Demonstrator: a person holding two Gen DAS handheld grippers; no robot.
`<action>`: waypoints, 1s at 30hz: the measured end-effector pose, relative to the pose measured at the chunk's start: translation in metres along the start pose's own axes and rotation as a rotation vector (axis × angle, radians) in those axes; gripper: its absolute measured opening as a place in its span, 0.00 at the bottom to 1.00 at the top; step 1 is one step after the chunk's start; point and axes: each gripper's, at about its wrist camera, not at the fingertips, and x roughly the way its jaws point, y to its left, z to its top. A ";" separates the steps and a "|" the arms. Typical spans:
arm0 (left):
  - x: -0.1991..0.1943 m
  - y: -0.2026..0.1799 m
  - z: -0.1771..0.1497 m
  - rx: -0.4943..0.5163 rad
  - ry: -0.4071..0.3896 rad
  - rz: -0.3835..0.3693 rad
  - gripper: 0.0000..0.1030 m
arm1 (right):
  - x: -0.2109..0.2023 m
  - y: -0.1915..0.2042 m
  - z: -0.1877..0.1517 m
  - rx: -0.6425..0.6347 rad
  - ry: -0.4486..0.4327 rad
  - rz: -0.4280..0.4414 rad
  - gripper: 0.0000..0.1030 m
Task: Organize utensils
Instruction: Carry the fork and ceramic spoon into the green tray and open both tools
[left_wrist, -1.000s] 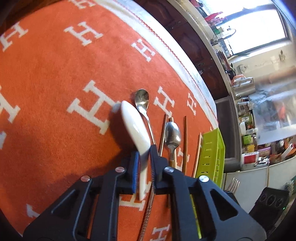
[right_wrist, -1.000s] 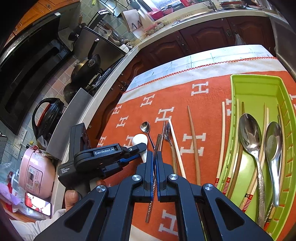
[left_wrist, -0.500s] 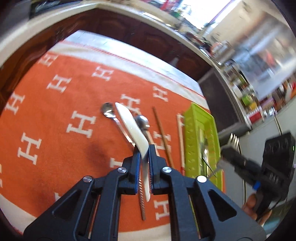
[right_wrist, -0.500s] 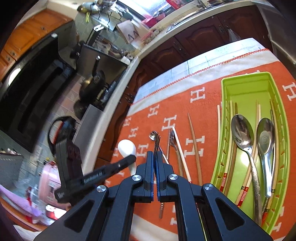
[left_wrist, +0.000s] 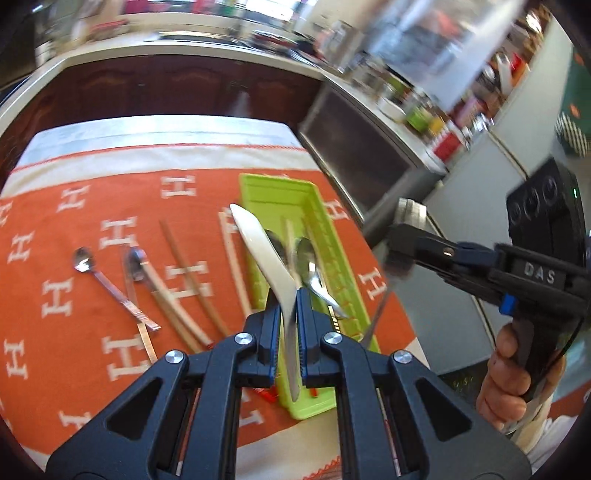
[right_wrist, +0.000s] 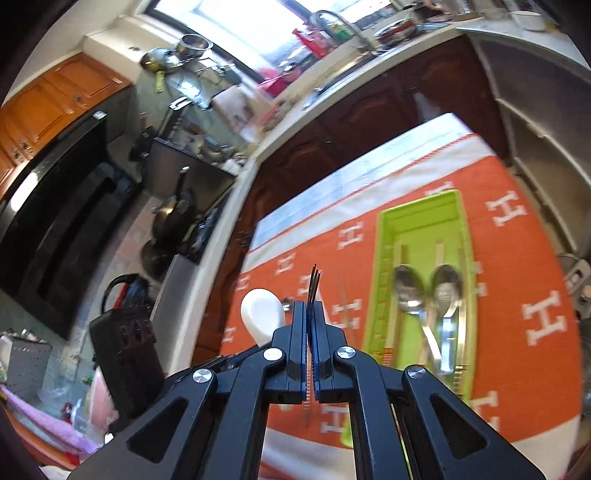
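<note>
My left gripper (left_wrist: 287, 314) is shut on a white ceramic spoon (left_wrist: 258, 243), held edge-on in the air over the near part of the green utensil tray (left_wrist: 321, 214). My right gripper (right_wrist: 313, 332) is shut on a metal fork (right_wrist: 313, 284), tines up, lifted above the orange cloth left of the tray (right_wrist: 421, 218). In the left wrist view the right gripper (left_wrist: 399, 254) shows at the right, with the fork blurred. The tray holds two metal spoons (right_wrist: 428, 288) and several chopsticks. The white spoon's bowl (right_wrist: 260, 312) shows in the right wrist view.
On the orange H-patterned cloth (left_wrist: 74, 314) lie two small metal spoons (left_wrist: 83, 260) and several loose chopsticks (left_wrist: 188, 273) left of the tray. A dark cabinet front (left_wrist: 166, 85) runs behind the table. A counter with a stove and pans (right_wrist: 173, 218) is at the left.
Both grippers have lifted their utensils off the cloth and swung right, toward the green tray. The white spoon has come from the loose utensils to over the tray.
</note>
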 end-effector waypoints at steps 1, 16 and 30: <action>0.009 -0.010 0.001 0.026 0.018 -0.003 0.05 | -0.001 -0.007 0.001 0.013 0.007 -0.024 0.02; 0.078 -0.026 -0.012 0.097 0.154 0.069 0.06 | 0.067 -0.075 0.005 0.102 0.118 -0.211 0.04; 0.011 0.027 -0.004 -0.038 0.087 0.163 0.31 | 0.087 -0.046 0.011 -0.009 0.099 -0.225 0.22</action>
